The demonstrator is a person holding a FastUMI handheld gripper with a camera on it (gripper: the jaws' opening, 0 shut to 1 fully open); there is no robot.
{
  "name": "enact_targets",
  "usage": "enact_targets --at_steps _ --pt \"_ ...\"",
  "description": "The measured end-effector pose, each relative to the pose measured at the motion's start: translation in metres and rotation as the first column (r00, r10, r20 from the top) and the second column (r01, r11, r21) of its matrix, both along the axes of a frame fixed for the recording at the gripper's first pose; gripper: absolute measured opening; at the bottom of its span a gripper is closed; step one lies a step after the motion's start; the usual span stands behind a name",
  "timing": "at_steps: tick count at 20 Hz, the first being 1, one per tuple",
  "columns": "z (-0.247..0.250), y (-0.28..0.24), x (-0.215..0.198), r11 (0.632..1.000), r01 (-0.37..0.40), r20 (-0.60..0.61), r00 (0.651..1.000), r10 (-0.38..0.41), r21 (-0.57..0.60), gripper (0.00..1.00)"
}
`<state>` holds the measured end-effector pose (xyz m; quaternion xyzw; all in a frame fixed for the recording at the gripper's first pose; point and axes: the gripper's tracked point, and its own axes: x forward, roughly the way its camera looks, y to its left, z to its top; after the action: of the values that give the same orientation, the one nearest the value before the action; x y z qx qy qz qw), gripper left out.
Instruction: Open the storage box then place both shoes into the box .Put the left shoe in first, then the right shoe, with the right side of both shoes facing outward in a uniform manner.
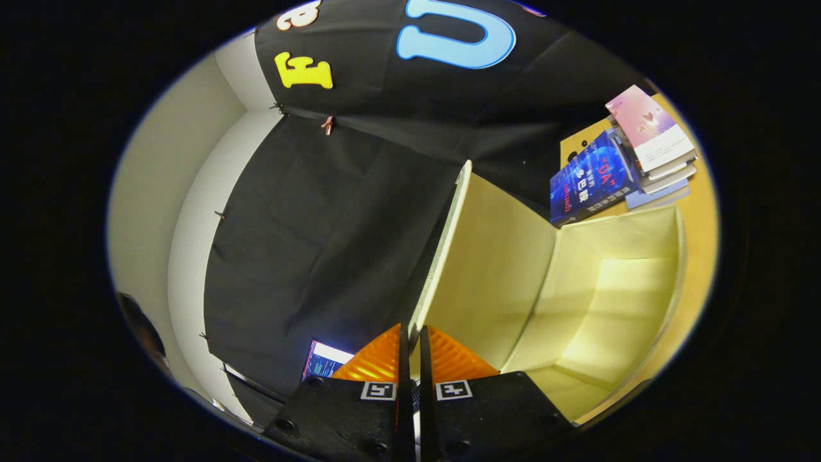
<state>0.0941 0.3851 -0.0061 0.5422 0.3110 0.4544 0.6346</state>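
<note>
The storage box (616, 289) is a pale yellow fabric box, seen tilted, with its inside showing and nothing visible in it. Its lid (487, 256) stands raised, edge-on to me, running away from my fingertips. My gripper (410, 333) is shut on the lid's near edge, one finger on each face of the panel. The box body lies to the right of the fingers and beyond them.
A stack of books (641, 154) lies on the yellow tabletop (702, 212) beyond the box. Black cloth (321, 244) hangs left of the lid, with a white wall (154, 192) further left. A lit screen (324, 359) sits low, left of the fingers.
</note>
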Motion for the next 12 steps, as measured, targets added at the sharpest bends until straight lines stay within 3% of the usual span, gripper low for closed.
enact_targets --at_steps 12 --pt "-0.021 0.083 0.010 0.996 -0.081 -0.045 0.996 0.080 -0.033 0.11"
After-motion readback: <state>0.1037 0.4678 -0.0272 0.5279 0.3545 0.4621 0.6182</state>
